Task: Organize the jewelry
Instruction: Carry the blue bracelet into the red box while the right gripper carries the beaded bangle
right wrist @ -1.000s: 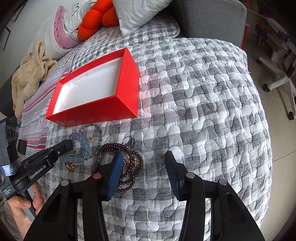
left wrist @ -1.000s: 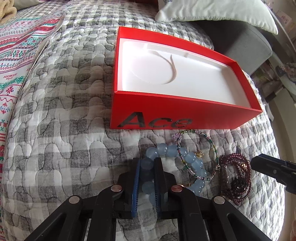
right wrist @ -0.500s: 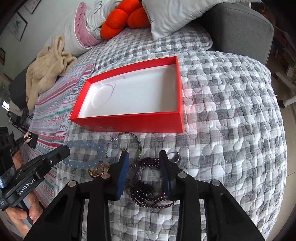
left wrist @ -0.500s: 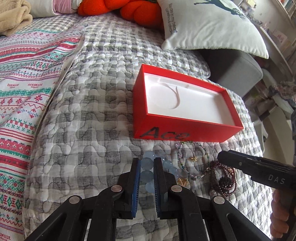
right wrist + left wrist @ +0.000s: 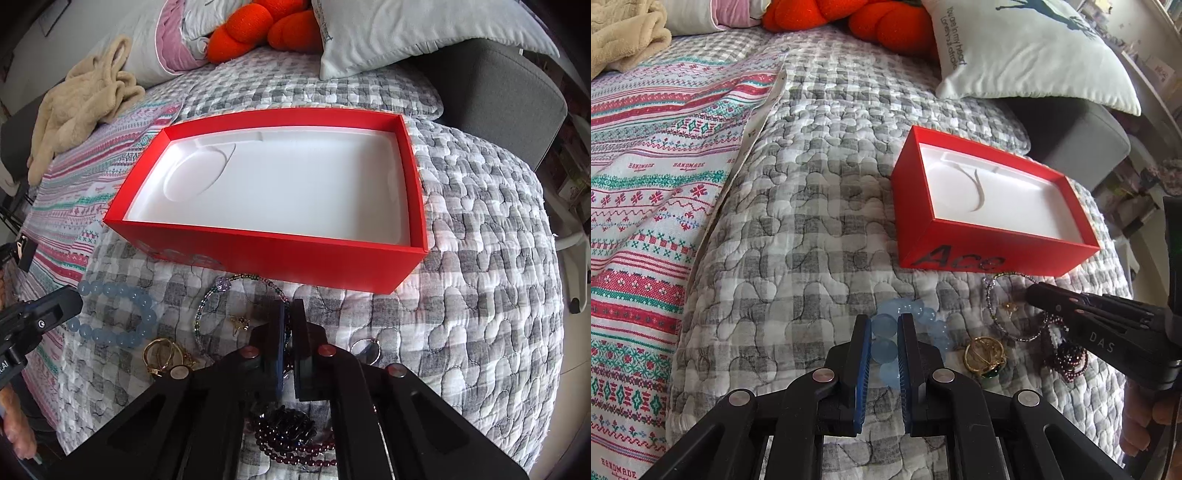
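**On the quilted bed: 2 grippers closed among the jewelry**

Across the grey checked quilt (image 5: 480, 229) of the bed, a red box (image 5: 280, 254) with a white moulded lining is seen lying open and holding no jewelry. Just in front of its near wall, the jewelry is spread on the quilt.

The pale blue bead bracelet (image 5: 886, 332) is gripped between the fingers of the left gripper (image 5: 882, 325), which are closed on its beads. In the right wrist view, most of that bracelet (image 5: 122, 317) is seen trailing on the quilt beside the left gripper's tip (image 5: 51, 314).

The fingers of the right gripper (image 5: 288, 314) have just been closing and are now shut, with only a thin gap left; the thin multicoloured bead bangle (image 5: 207, 306) meets them at their tips, but whether it is pinched cannot be told. A dark garnet bead strand (image 5: 295, 439) is bunched beneath that gripper. Gold rings (image 5: 162, 354) lie between the blue bracelet and the bangle, and a small silver ring (image 5: 365, 350) lies to the right of the fingers.
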### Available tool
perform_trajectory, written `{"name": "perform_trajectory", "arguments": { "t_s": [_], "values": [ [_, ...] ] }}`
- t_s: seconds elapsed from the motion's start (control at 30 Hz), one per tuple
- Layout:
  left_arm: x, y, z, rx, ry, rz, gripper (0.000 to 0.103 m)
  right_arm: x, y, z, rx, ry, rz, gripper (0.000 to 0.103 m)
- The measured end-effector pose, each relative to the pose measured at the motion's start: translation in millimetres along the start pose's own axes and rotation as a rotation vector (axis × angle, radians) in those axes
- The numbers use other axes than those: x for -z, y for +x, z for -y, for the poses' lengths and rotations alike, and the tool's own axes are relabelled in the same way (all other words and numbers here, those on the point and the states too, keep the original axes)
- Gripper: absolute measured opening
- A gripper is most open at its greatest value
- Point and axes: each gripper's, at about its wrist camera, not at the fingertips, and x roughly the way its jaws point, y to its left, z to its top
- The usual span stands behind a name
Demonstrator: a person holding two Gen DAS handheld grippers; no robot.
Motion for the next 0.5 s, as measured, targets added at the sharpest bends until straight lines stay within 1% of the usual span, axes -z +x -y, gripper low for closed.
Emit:
{"name": "perform_trajectory", "arguments": {
  "t_s": [0.23,0.4,0.5],
  "values": [
    [-3.8,-23.6,10.0,0.014,0.013,0.061,0.008,-2.8,-44.8,0.0,-0.029,0.020,0.096,0.002],
    [-4.8,-38.5,24.0,0.021,0.018,0.100,0.008,-4.7,-69.3,4.8,-0.055,0.044,0.141,0.002],
    [-6.9,-41.7,35.6,0.027,0.032,0.104,0.008,-6.6,-81.5,6.8,-0.065,0.045,0.160,0.002]
  ]
}}
